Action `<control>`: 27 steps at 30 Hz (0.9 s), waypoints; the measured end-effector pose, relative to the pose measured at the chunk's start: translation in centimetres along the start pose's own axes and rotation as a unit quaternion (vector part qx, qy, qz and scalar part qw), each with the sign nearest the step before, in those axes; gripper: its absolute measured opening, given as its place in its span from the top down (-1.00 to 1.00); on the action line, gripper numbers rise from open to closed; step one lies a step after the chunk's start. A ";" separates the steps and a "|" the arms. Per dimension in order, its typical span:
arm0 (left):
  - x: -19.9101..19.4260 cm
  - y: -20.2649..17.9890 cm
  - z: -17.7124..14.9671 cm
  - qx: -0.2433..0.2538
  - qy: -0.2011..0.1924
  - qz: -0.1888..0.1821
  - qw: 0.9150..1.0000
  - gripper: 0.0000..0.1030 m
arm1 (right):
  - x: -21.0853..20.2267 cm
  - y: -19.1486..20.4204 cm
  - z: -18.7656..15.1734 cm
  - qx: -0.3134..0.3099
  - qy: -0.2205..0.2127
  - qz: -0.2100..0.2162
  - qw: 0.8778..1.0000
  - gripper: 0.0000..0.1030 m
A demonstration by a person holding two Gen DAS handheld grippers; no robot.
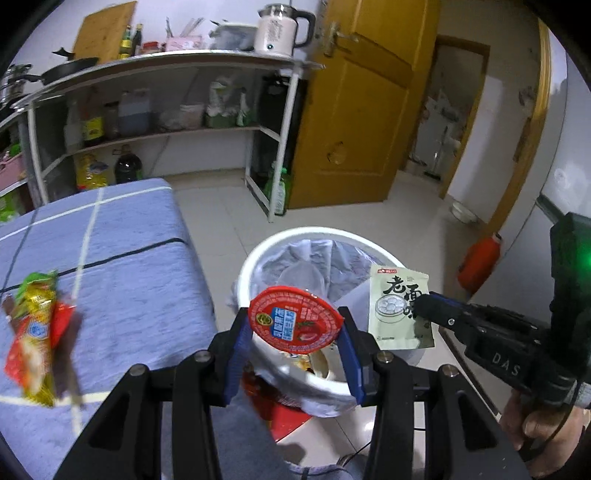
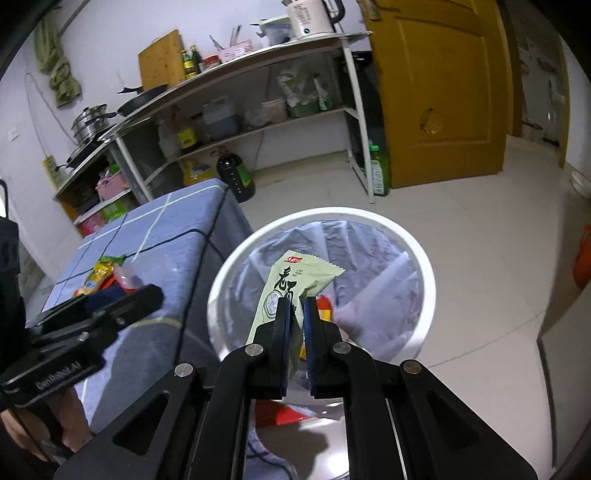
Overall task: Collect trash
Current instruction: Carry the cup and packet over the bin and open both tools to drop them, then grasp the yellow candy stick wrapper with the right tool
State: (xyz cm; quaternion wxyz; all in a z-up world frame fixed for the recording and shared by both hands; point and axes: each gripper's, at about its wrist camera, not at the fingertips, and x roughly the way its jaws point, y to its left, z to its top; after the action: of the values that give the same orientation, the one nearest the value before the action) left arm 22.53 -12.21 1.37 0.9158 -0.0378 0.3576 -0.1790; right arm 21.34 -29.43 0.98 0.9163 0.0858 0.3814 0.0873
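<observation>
- While both grippers hang over the white bin [image 1: 255, 254], the left gripper [image 1: 293, 325] clamps a round red-lidded cup [image 1: 293, 319] between its blue pads, lid facing the camera, above the near rim.
- At the right, the right gripper [image 2: 295, 306] has its jaws nearly together, pinching a pale green snack packet [image 2: 291, 280] by its lower part; the packet stands upright over the bin's mouth.
- Inside, the bin wears a clear plastic liner [image 2: 369, 258], and some red and yellow rubbish [image 2: 325, 306] shows just past the right fingers.
- Beside the bin on the left stands a table under a blue checked cloth [image 1: 122, 258], almost touching the rim.
- On that cloth lie more wrappers [image 1: 35, 332], green, yellow and red, blurred, well apart from the bin.
- Behind, a white-framed shelf rack [image 1: 273, 147] holds bottles and bags, with a white kettle [image 1: 277, 31] on top.
- An open yellow door [image 1: 354, 110] stands right of the rack, and an orange object [image 1: 480, 262] sits on the tiled floor beyond the bin.
</observation>
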 end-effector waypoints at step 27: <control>1.1 1.6 0.6 -0.047 0.012 -0.029 0.998 -0.21 | 0.6 -1.2 -0.3 0.040 0.005 -0.005 0.999 0.52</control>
State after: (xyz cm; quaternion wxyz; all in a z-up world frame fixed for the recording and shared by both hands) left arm 24.20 -11.15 0.79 0.9030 -0.0895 0.3753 -0.1892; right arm 21.66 -30.43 0.05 0.9106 0.1196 0.3897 0.0676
